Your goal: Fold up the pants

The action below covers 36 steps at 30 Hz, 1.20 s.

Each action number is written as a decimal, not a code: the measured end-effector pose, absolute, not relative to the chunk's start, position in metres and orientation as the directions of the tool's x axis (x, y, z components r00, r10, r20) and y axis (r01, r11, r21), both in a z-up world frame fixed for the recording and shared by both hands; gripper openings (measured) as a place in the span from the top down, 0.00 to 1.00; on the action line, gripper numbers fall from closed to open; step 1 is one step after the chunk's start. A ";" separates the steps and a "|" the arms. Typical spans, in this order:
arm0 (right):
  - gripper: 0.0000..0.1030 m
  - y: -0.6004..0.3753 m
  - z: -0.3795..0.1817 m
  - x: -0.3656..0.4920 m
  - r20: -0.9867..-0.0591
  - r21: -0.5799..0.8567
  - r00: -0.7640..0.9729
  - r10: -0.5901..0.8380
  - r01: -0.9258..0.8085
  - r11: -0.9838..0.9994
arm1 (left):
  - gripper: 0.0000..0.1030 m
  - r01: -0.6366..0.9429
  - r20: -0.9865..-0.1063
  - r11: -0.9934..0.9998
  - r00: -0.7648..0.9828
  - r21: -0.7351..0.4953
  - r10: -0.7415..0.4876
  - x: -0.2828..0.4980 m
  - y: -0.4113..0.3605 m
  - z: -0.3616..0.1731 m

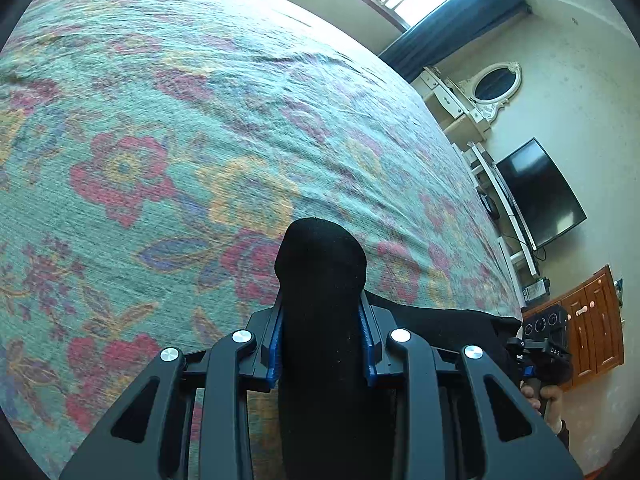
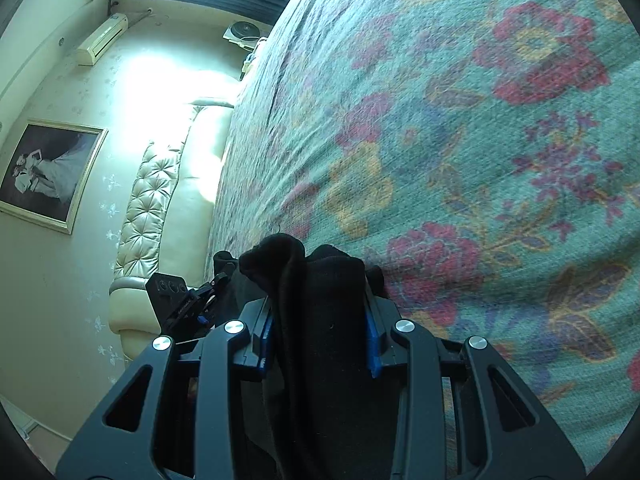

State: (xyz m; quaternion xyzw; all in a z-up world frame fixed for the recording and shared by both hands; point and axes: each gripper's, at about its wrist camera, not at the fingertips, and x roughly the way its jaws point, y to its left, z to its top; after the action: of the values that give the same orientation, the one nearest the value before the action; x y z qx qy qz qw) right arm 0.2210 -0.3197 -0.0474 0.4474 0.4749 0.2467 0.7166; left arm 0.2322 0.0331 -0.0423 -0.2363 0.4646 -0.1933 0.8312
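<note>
From the left wrist camera, the left gripper is clamping a thick bunch of the black pants between its 2 blue pads, the fabric bulging past the fingertips above the floral bedspread. The pants are trailing off to the right toward the right gripper, where a hand is gripping its handle.

From the right wrist camera, the right gripper is pinching a folded wad of the pants tight, with the left gripper showing just beside it at left, near the cream headboard.
</note>
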 end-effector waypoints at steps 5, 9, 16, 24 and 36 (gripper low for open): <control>0.68 -0.288 -0.053 0.237 -0.434 0.891 0.397 0.809 0.059 0.449 | 0.70 0.085 -0.699 0.834 0.501 -0.546 -0.509 0.245 0.067 -0.037; 0.68 -0.264 -0.057 0.250 -0.414 0.903 0.374 0.830 0.049 0.428 | 0.70 0.060 -0.708 0.840 0.508 -0.540 -0.491 0.256 0.094 -0.035; 0.68 -0.242 -0.066 0.265 -0.388 0.917 0.365 0.846 0.057 0.396 | 0.70 0.026 -0.721 0.841 0.500 -0.541 -0.480 0.268 0.125 -0.046; 0.60 -0.251 -0.078 0.259 -0.376 0.924 0.379 0.845 0.083 0.373 | 0.58 0.062 -0.708 0.827 0.484 -0.558 -0.514 0.268 0.125 -0.059; 0.28 -0.266 -0.062 0.196 -0.437 0.891 0.401 0.805 0.073 0.447 | 0.32 0.006 -0.607 0.698 0.489 -0.716 -0.626 0.194 0.173 -0.059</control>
State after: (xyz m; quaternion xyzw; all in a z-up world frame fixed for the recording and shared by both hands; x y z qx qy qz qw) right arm 0.1965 -0.2657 -0.0621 0.4565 0.4812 0.2609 0.7015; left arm 0.1945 0.1727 -0.0592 -0.3338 0.4646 -0.1986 0.7958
